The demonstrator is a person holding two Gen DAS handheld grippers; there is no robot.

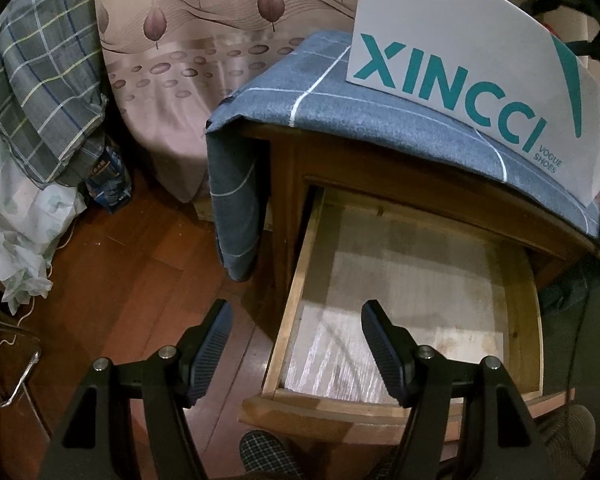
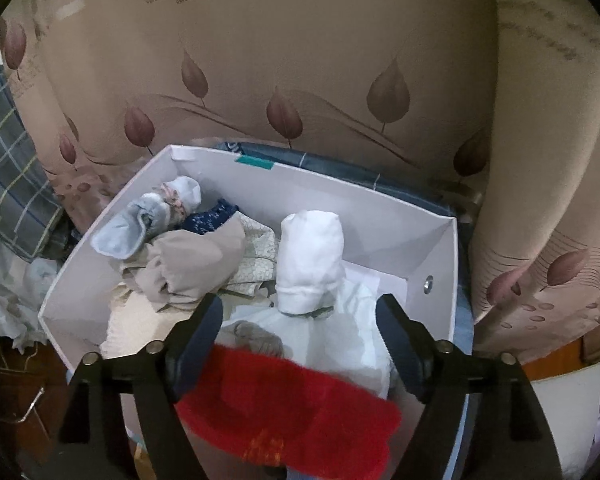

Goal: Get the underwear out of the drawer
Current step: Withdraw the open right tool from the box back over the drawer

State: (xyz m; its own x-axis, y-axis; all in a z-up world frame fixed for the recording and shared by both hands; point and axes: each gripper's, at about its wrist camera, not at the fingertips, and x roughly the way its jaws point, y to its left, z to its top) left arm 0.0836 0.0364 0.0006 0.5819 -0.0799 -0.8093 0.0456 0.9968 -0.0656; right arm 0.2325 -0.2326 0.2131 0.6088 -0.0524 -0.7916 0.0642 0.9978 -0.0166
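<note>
Left gripper [image 1: 296,334], jaws wide, hovers over the bare drawer [image 1: 412,280]. Right gripper [image 2: 300,332], jaws wide, hangs above the white box [image 2: 440,248]; red underwear [image 2: 288,404] lies loose beneath. Soft, light, likely limp: pinch a bunched fold. Its lower edge is cut off.

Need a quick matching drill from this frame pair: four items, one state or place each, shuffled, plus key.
Items:
1. drawer
2. red garment
3. shoebox
4. left gripper

States:
A. between the fingers of the open right gripper
B. holds rolled and folded clothes
C. pulled out, only its liner showing
D. open, holding nothing

Pairs: 1-C, 2-A, 3-B, 4-D
</note>
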